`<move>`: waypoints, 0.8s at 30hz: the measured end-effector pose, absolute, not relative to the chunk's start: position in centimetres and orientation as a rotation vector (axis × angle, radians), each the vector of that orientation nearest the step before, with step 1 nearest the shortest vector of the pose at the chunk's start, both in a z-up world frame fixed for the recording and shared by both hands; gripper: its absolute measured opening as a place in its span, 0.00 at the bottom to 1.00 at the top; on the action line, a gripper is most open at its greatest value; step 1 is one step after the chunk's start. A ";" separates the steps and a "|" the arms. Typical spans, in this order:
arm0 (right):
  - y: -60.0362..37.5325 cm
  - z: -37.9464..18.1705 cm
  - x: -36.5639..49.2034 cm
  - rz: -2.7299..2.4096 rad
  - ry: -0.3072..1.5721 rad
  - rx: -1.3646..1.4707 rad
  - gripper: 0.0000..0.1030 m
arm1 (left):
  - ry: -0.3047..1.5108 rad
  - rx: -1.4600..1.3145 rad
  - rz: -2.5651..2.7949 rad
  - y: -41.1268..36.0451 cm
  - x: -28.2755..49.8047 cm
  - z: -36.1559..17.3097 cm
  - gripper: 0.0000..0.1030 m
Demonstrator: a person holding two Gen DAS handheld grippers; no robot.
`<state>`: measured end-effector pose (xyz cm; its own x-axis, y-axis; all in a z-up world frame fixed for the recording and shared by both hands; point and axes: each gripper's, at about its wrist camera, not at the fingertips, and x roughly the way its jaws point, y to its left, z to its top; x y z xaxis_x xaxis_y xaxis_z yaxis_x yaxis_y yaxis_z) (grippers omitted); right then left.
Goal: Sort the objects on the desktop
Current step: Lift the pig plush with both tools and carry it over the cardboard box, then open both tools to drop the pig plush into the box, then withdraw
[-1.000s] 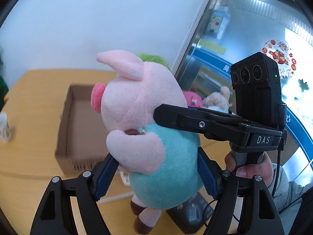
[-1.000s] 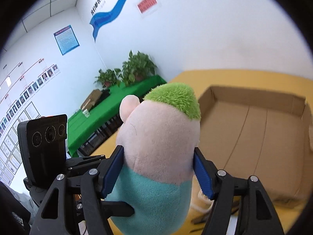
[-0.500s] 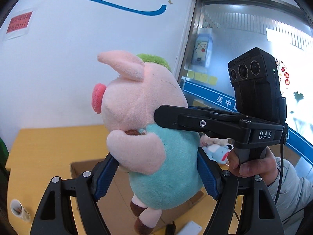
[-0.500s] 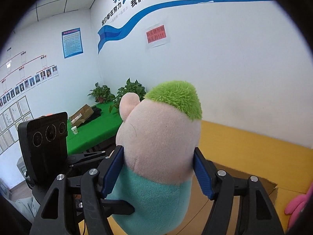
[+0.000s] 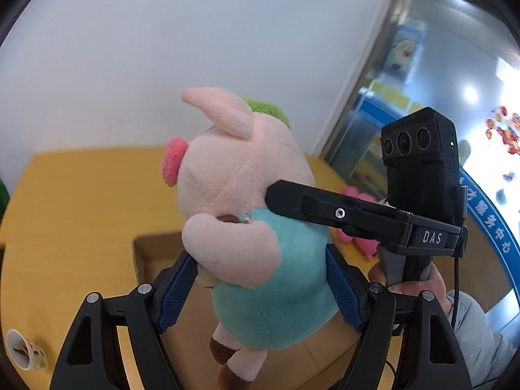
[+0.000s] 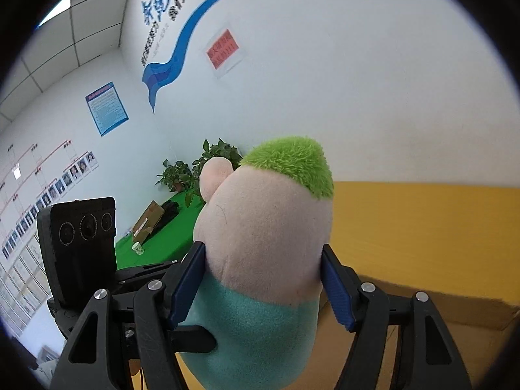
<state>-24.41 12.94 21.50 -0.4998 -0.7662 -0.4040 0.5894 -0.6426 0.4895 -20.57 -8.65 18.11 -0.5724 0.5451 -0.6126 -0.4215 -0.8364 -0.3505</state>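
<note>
A pink plush pig with a teal shirt and a green tuft is held in the air by both grippers. My left gripper is shut on its teal body from the sides. My right gripper is shut on it from behind, at the neck; the pig's back fills that view. The right gripper's finger also crosses the left wrist view and presses the pig's neck. An open cardboard box sits on the yellow table below the pig; its rim shows in the right wrist view.
A paper cup lies at the table's left front. Pink plush toys lie on the table behind the right gripper. A green table with plants and a box stands farther off. A white wall is behind.
Both grippers, still shut on the pig, have tilted: first upward toward the wall, then back down, so the table and box show more again. The grip has not changed.
</note>
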 end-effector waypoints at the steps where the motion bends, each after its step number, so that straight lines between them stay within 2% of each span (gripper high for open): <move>1: 12.8 18.8 -25.9 -2.146 -0.401 0.831 0.66 | -0.241 -1.061 2.351 -8.9 -21.8 16.2 0.72; 7: 12.8 8.9 -30.1 -2.080 -0.523 1.016 0.66 | -0.273 -1.277 2.283 -9.2 -26.0 8.2 0.71; 14: 13.0 1.3 -31.8 -2.029 -0.629 1.194 0.65 | -0.266 -1.465 2.258 -9.2 -27.9 3.7 0.72; 16: 12.5 0.3 -31.7 -2.029 -0.604 1.233 0.63 | -0.247 -1.507 2.281 -8.9 -28.3 3.6 0.72; 20: 12.8 -0.9 -31.9 -2.042 -0.645 1.287 0.60 | -0.386 -1.437 2.308 -10.7 -27.4 5.3 0.69; 24: 13.0 -0.7 -31.9 -2.054 -0.642 1.308 0.60 | -0.342 -1.358 2.418 -11.9 -25.3 8.5 0.70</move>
